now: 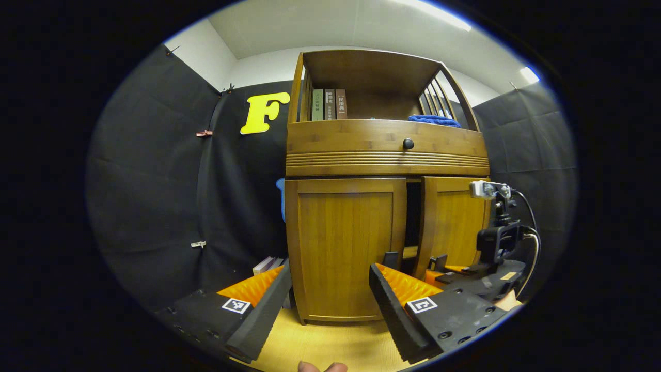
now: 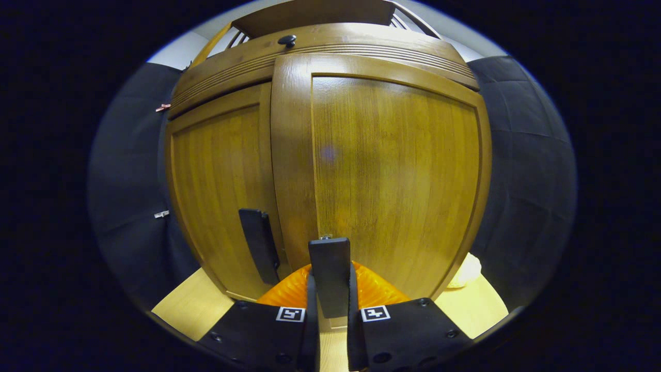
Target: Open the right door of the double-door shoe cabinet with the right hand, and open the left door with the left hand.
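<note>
The wooden shoe cabinet (image 1: 387, 150) stands straight ahead in the left gripper view. Its left door (image 1: 343, 243) is closed, with a dark handle (image 1: 391, 258) at its inner edge. The right door (image 1: 452, 222) stands slightly ajar, a dark gap beside it. My left gripper (image 1: 328, 271) hangs open in front of the left door, apart from it. The right gripper (image 1: 465, 274) is low at the right door's inner edge. In the right gripper view the right gripper (image 2: 330, 289) is shut on the right door's handle (image 2: 330, 261). The right door (image 2: 397, 170) stands proud of the left door (image 2: 217, 181).
A drawer with a round knob (image 1: 408, 143) runs above the doors. The open shelf on top holds books (image 1: 328, 105) and a blue cloth (image 1: 434, 120). Black cloth walls close both sides. Some flat items (image 1: 267, 264) lie on the pale wooden floor (image 1: 320, 346) left of the cabinet.
</note>
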Motion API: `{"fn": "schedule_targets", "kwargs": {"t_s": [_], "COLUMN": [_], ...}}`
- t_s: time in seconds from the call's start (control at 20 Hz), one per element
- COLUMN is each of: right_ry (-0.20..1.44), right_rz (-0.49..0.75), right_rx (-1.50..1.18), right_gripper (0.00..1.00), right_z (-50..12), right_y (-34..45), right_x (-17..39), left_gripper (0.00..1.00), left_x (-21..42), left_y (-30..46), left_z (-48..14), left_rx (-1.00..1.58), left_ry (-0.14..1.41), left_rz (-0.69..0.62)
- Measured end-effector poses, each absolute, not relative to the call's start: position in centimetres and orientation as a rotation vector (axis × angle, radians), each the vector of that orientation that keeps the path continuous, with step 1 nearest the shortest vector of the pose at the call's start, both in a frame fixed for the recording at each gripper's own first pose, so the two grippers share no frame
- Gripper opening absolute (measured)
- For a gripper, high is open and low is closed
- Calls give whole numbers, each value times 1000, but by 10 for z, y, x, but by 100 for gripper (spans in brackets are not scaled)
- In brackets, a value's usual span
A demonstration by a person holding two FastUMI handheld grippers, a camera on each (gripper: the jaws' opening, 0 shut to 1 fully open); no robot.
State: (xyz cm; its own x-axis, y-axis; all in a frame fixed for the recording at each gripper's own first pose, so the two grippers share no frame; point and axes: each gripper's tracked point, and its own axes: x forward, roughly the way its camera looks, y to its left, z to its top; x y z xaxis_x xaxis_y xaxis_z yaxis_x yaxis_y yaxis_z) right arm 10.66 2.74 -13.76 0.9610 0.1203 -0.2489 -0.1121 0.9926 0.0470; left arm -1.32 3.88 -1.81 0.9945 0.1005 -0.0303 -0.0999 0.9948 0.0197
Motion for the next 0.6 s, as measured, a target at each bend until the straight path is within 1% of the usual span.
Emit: {"fn": "schedule_targets", "kwargs": {"t_s": [0.35,0.55,0.6], "right_ry": [270,277,274], "right_rz": [140,125,115], "right_rx": [33,34,35], "right_gripper": [24,24,24], "right_z": [-132,-130,-128], "right_y": [-8,-35,-42], "right_x": [52,25,18], "left_gripper": [94,94,92], "left_x": [-18,-16,-14], "left_y": [28,16,12], "left_z": [-16,-15,-15], "left_rx": [15,9,8], "left_ry": [28,27,26], "left_rz": [98,85,79]}}
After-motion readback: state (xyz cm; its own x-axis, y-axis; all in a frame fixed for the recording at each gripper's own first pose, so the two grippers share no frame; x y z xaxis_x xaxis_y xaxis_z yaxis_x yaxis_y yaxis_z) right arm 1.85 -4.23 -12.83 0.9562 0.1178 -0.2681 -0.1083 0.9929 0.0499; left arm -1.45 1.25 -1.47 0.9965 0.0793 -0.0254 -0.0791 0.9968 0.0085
